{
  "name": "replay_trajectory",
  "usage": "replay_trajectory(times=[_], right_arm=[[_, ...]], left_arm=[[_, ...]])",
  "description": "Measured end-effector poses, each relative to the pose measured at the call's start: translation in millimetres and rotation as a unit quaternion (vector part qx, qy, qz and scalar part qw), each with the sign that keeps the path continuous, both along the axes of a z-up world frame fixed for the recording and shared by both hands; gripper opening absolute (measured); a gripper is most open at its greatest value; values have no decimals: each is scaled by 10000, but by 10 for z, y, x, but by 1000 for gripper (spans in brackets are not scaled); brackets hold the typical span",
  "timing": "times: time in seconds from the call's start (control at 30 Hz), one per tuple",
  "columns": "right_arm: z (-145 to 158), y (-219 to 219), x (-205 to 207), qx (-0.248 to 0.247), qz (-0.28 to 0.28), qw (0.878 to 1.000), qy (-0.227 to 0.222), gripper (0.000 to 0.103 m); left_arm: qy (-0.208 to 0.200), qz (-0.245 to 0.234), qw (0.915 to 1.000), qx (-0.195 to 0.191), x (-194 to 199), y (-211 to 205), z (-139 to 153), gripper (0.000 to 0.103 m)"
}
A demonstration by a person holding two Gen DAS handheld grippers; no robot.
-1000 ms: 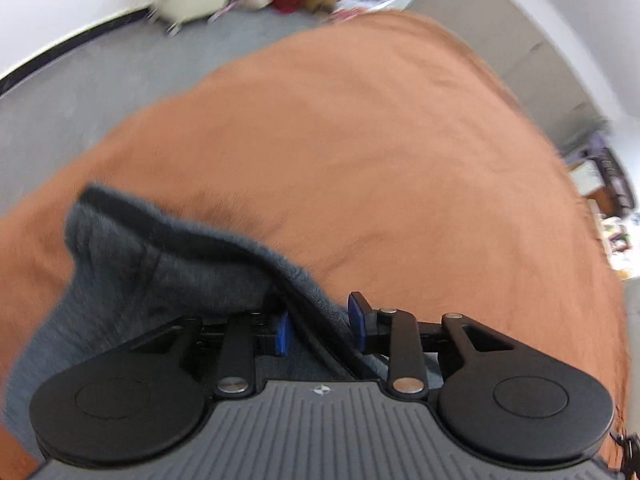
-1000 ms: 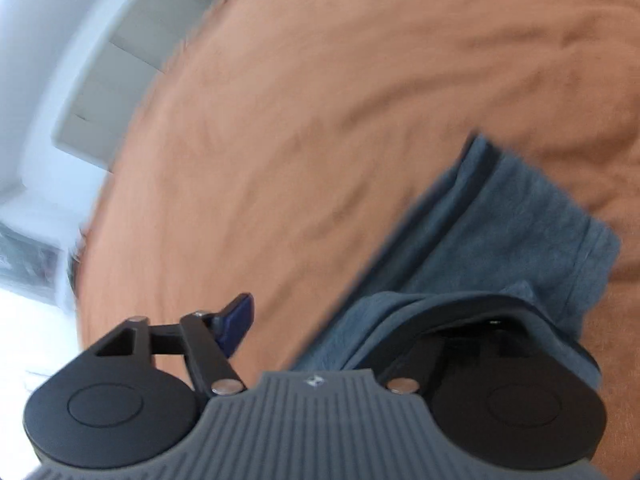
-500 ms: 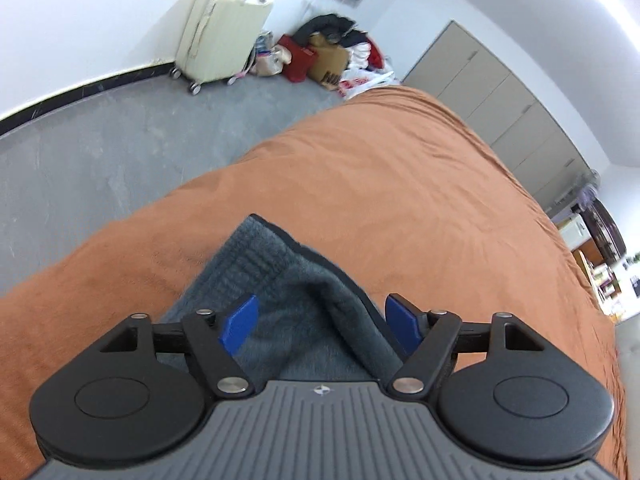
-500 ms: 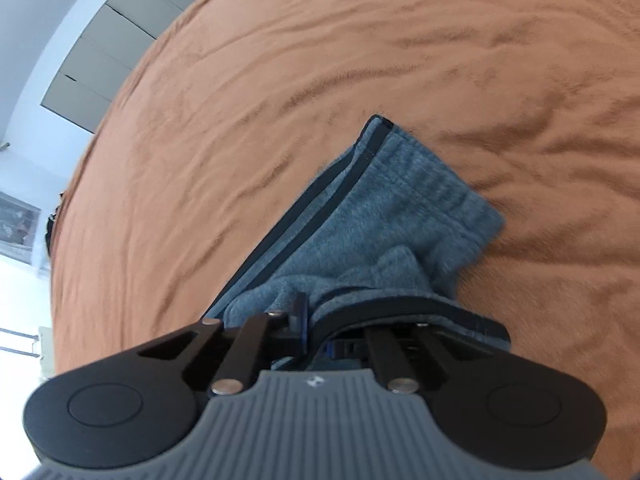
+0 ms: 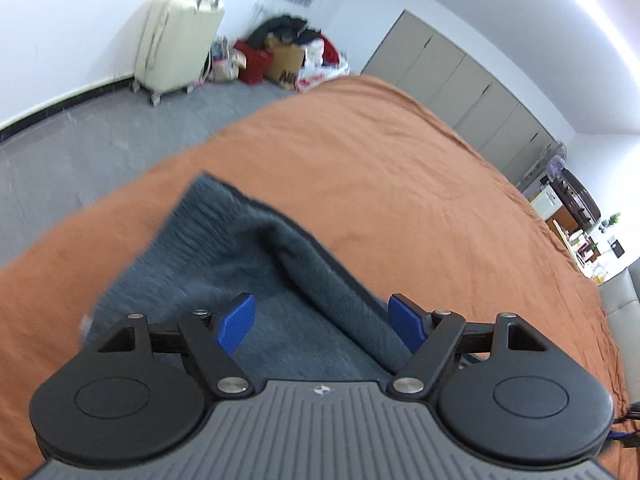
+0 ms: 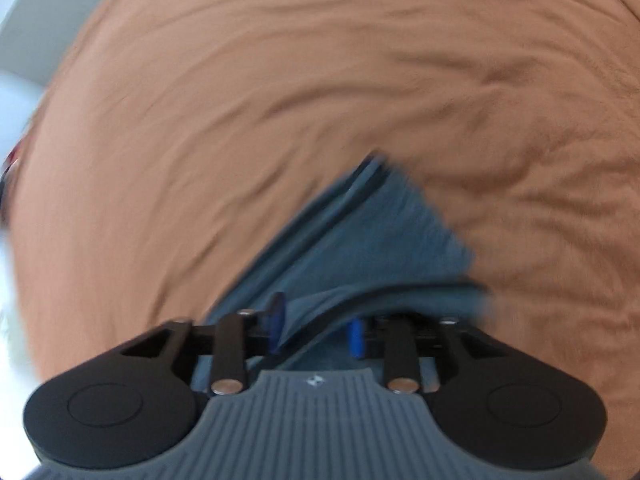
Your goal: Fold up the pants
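White walls and grey floor point(image 5: 88, 148) behind; cream suitcase point(image 5: 176, 44) upright against the wall, beside a heap of bags and boxes point(image 5: 284, 56); grey cupboard doors point(image 5: 452, 84) along the far side; orange bedspread point(image 5: 400, 184) spread wide and wrinkled, filling most of both views.

Grey pants point(image 5: 224, 248) lying on the bedspread, folded over on themselves, with a raised ridge of cloth and a dark stripe along one edge; same pants point(image 6: 372, 232) blurred in the right wrist view, dark stripes running along the long edge.

Left gripper point(image 5: 320, 320) tilted down over the pants, released; blue pads point(image 5: 236, 320) set wide, just been opening, cloth lying between and under them, the ridge of fabric running close by the right-hand pad but not pinched.

Right gripper point(image 6: 316, 328) pointed steeply down at the pants; jaws partly apart, just been opening again; a fold of grey cloth passing between the blue pads point(image 6: 276, 320) and lying against the left-hand one; too blurred to say whether squeezed or merely draped there.
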State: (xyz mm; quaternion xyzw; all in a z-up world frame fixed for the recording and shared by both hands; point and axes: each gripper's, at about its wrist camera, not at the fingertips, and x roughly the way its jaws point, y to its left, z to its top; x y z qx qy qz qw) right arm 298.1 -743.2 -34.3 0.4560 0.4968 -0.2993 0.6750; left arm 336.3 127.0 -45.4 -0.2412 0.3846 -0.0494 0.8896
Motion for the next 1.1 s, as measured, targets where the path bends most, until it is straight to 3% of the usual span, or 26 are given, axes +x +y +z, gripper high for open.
replay_trajectory(times=[0.03, 0.07, 0.1, 0.13, 0.27, 0.33, 0.4, 0.5, 0.53, 0.6, 0.67, 0.77, 0.8, 0.83, 0.87, 0.9, 0.97, 1.03, 1.1], right_arm=[[-162, -72, 104, -179, -78, 9997, 161, 43], [-319, -136, 162, -237, -33, 9989, 415, 73], [-482, -169, 205, -336, -110, 9960, 819, 88], [-556, -152, 202, -559, -219, 9932, 1000, 86], [-451, 220, -24, -1296, 564, 9900, 31, 84], [-284, 454, -277, -1724, 812, 9810, -368, 83], [-93, 721, -624, -2278, 1022, 9633, -985, 83], [10, 906, -1028, -2229, 941, 9513, -1909, 82], [-17, 909, -1130, -1939, 846, 9503, -2282, 80], [-92, 910, -1196, -1192, 603, 9568, -2582, 62], [-248, 891, -1200, -637, 306, 9616, -2651, 61], [-512, 816, -1112, -219, -79, 9611, -2751, 60], [-589, 787, -1086, -132, -283, 9627, -2689, 54], [-643, 757, -1056, -196, -496, 9618, -2685, 49], [-657, 742, -1018, -336, -441, 9602, -2737, 31], [-661, 732, -957, -548, -320, 9634, -2605, 6], [-657, 736, -868, -945, -222, 9741, -2043, 0], [-603, 736, -860, -836, -74, 9779, -1914, 0], [-371, 776, -911, -1107, 226, 9758, -1871, 0]], left_arm=[[59, -62, 10000, -11, 34, -51, -42, 89], [98, -115, 9999, 18, 34, -99, -67, 89], [104, -191, 9997, 85, 39, -144, -86, 89], [65, -295, 9994, 167, 22, -188, -89, 89], [77, -482, 9984, 285, -45, -284, -119, 89], [37, -620, 9980, 154, -99, -345, -122, 89], [-94, -846, 9963, 128, -196, -484, -99, 89], [-204, -1023, 9945, 84, -350, -666, -73, 89], [-249, -1109, 9935, 39, -413, -726, -62, 89], [-348, -1223, 9919, -1, -567, -843, -29, 89], [-391, -1290, 9909, -14, -687, -921, -3, 89], [-305, -1318, 9907, -105, -806, -971, -7, 90], [-262, -1305, 9910, -144, -818, -974, -18, 90], [-203, -1301, 9911, -174, -818, -973, -35, 90], [-117, -1285, 9915, -181, -815, -967, -59, 90], [-48, -1254, 9919, -175, -804, -951, -78, 90], [21, -1194, 9928, -118, -784, -912, -86, 90], [52, -1135, 9935, -42, -786, -874, -86, 90], [64, -1101, 9939, -9, -800, -851, -75, 90]])
